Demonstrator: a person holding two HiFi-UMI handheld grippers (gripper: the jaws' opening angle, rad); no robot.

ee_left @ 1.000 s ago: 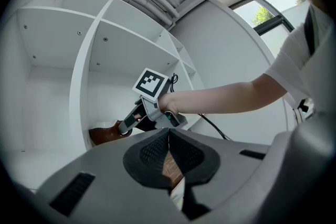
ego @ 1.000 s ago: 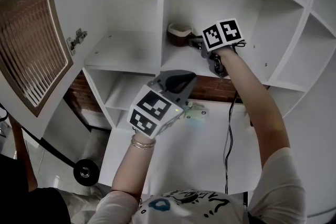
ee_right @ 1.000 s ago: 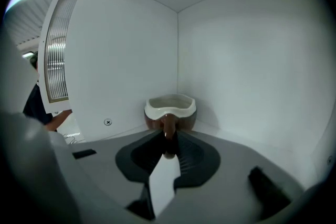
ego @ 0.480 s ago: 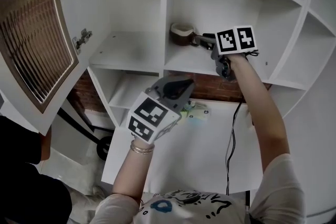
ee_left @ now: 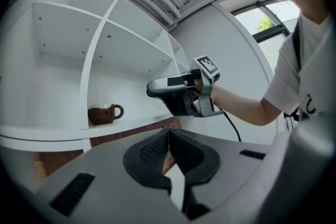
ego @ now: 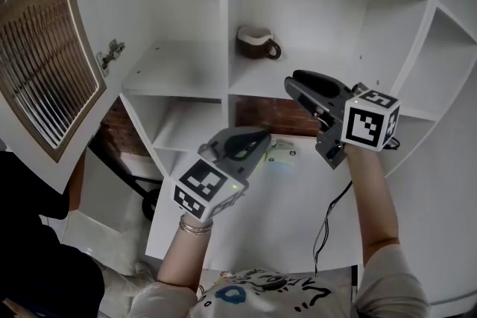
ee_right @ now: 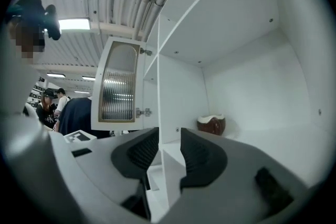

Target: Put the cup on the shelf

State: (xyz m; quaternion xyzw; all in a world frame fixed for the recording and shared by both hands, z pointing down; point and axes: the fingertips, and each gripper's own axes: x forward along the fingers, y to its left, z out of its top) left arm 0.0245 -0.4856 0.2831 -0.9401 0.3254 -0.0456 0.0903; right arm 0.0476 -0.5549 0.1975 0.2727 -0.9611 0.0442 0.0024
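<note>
Since the earlier frame, the right tongs had drawn back from the cup and out of the shelf compartment. One second before, their tips had been at the cup's handle. The left tongs had shifted only slightly.

Right tongs: jaws stood wide apart with nothing between them. Only the white shelf divider showed through the gap, farther off. They held nothing.

Left tongs: jaws were pressed together, pad against pad, and empty.

Cup: brown with a pale rim, it stood upright on the shelf, ahead of the right tongs' tips and well apart from them. Its handle pointed toward the right tongs' side. Nothing touched it. In the left gripper view the cup stood ahead and to the left of the left tongs, with the right tongs ahead to the right.

The left tongs hung lower than the right tongs, over the white counter. An open cabinet door stood out to the left of the left tongs.
</note>
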